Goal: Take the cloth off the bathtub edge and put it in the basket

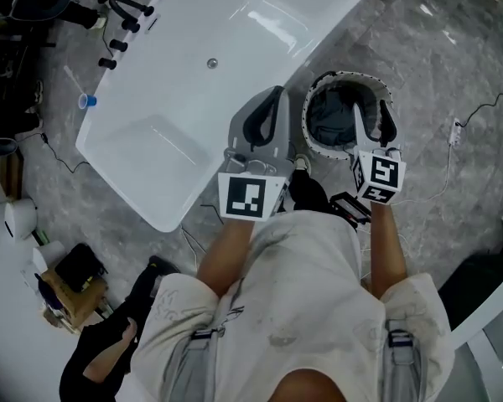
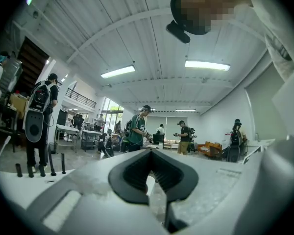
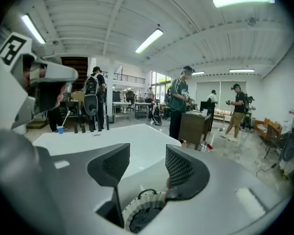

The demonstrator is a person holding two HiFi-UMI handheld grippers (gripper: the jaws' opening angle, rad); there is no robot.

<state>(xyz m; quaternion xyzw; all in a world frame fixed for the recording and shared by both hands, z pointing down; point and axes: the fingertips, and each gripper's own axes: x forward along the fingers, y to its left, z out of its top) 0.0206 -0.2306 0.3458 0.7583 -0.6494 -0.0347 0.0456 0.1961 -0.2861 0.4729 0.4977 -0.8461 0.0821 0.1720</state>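
Grey floor [image 1: 419,65]: one bathtub [image 1: 193,82], one basket [image 1: 306,122] holding one cloth [image 1: 331,122]; left tool [image 1: 274,93] clenched, right tool [image 1: 375,117] released.

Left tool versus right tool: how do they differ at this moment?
The left tool has its jaws closed together, while the right tool has its jaws apart. The left tool is by the bathtub's near edge, and the right tool is over the rim of the basket. Both grip nothing; the dark cloth lies in the basket.
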